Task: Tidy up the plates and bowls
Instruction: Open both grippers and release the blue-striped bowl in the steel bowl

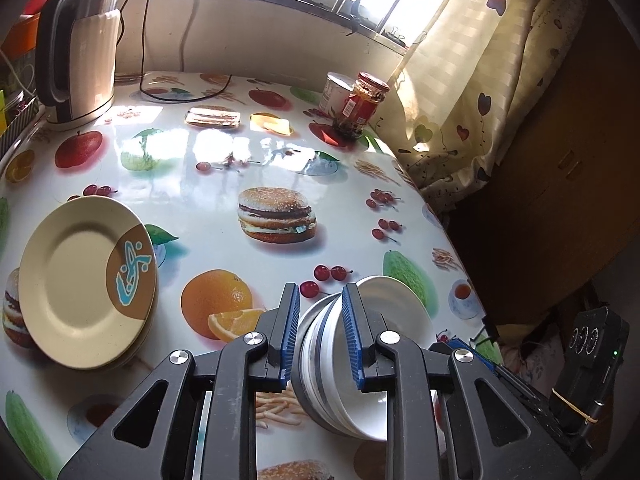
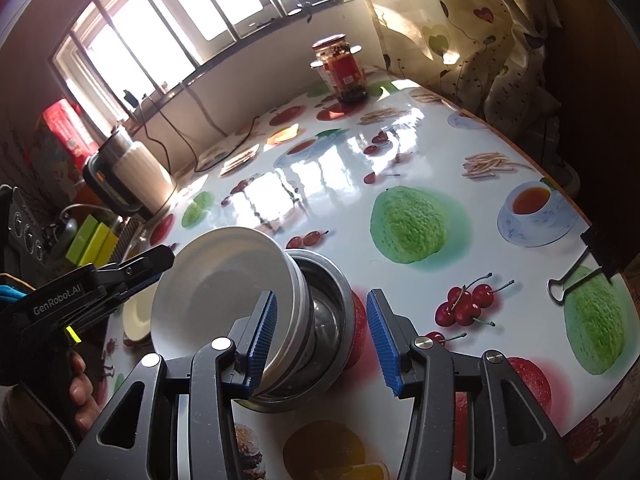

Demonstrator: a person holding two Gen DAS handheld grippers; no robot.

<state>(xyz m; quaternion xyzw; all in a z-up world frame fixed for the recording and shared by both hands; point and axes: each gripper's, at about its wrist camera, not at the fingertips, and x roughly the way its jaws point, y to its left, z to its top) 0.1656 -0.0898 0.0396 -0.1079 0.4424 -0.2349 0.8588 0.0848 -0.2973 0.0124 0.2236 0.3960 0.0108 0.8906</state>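
The left gripper point(image 1: 320, 336) is clamped on the rim of the nested white bowls point(image 1: 340, 360), held tilted above the steel bowl point(image 2: 328, 320) on the table point(image 1: 224, 160). The right gripper point(image 2: 320, 340) is spread wide, grasping nothing. Judged step — stacking; next, level the bowls and lower them in. The plates point(image 1: 80, 280) sit well left.

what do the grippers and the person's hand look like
Both grippers, left and right, are black plastic linkage frames with silver rivets and blue ribbed pads. The left one's side reads GenRobot.AI, with a yellow-green tab. The hand shows bare fingers below a dark sleeve.
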